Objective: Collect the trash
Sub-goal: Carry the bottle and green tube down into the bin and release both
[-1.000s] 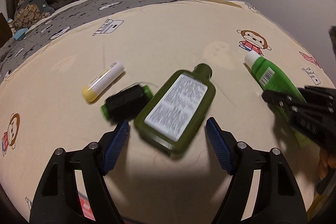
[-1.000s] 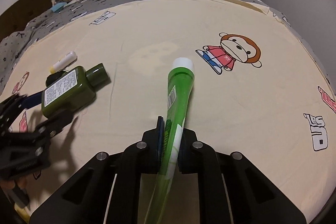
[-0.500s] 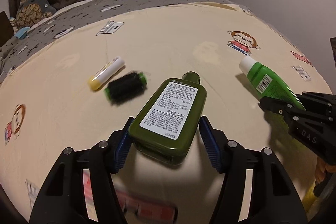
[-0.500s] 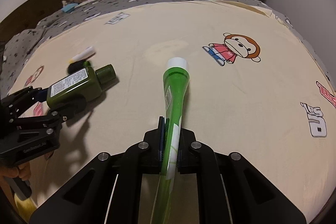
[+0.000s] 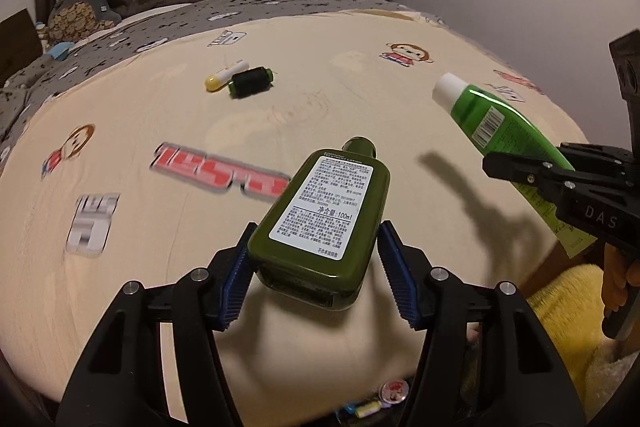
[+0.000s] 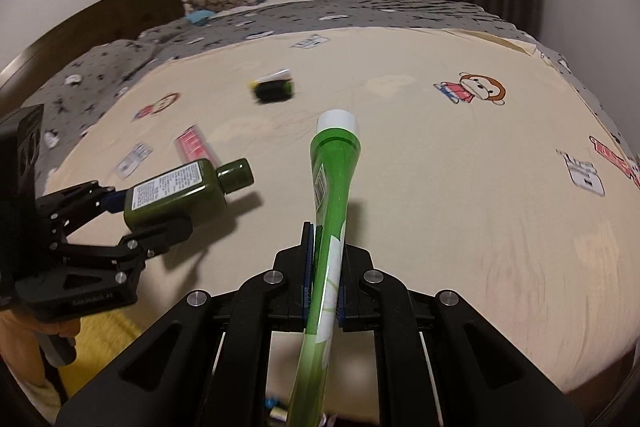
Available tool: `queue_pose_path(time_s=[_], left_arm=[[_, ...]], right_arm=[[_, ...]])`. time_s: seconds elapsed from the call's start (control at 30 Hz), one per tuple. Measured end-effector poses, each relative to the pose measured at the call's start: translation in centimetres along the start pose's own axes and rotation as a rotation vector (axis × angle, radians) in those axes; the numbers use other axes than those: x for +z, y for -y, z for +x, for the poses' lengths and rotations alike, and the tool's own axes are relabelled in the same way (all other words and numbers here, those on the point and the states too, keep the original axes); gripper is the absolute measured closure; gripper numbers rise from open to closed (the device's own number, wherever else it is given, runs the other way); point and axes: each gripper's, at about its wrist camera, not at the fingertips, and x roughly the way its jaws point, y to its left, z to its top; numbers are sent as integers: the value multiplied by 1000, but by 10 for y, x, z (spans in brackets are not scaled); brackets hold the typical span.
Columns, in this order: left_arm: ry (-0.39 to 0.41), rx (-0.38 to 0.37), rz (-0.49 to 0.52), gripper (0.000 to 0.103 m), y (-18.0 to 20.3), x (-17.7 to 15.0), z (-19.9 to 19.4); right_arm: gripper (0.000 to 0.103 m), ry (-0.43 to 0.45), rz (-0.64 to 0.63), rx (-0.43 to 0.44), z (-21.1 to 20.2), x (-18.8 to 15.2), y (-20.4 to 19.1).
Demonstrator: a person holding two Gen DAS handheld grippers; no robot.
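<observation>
- Left wrist view: the left gripper (image 5: 316, 281) clamps the dark olive-green flat plastic lotion bottle (image 5: 325, 217) by its base between the blue pads, cap pointing away, lifted clear above the cream cartoon-print bedsheet (image 5: 168, 251).
- In the right wrist view the right gripper (image 6: 323, 281) is closed tight on the flattened lower end of the bright green squeeze tube with a white cap (image 6: 333, 183), which juts forward over the sheet.
- Both pieces appear to be in carry, so the step in hand is likely bringing them to wherever trash goes; no bin shows in either view.
- The bottle is held only near its bottom edge, with most of its length ahead of the pads. I would keep the wrist steady and avoid sudden swings, since it could pivot or slip.
- The tube is thin and slick where pinched; keep pressure constant until it is over the drop point.
- Keep the two grippers apart so bottle and tube do not knock together.
- Left on the sheet, well behind: a small white stick with a yellow cap (image 5: 224, 75) touching a black cylinder with a green end (image 5: 251, 82), probably next.
</observation>
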Motion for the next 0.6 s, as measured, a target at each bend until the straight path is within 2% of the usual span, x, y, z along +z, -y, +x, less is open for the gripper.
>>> queue_pose_path(time_s=[0.27, 0.43, 0.6], left_arm=[[-6, -10, -16, 48, 14, -61, -46], [-38, -18, -17, 48, 25, -97, -55], [-107, -72, -23, 49, 37, -127, -48]], right_arm=[[93, -7, -17, 78, -40, -57, -19], [93, -79, -3, 108, -42, -97, -26], [93, -157, 46, 137, -35, -133, -29]])
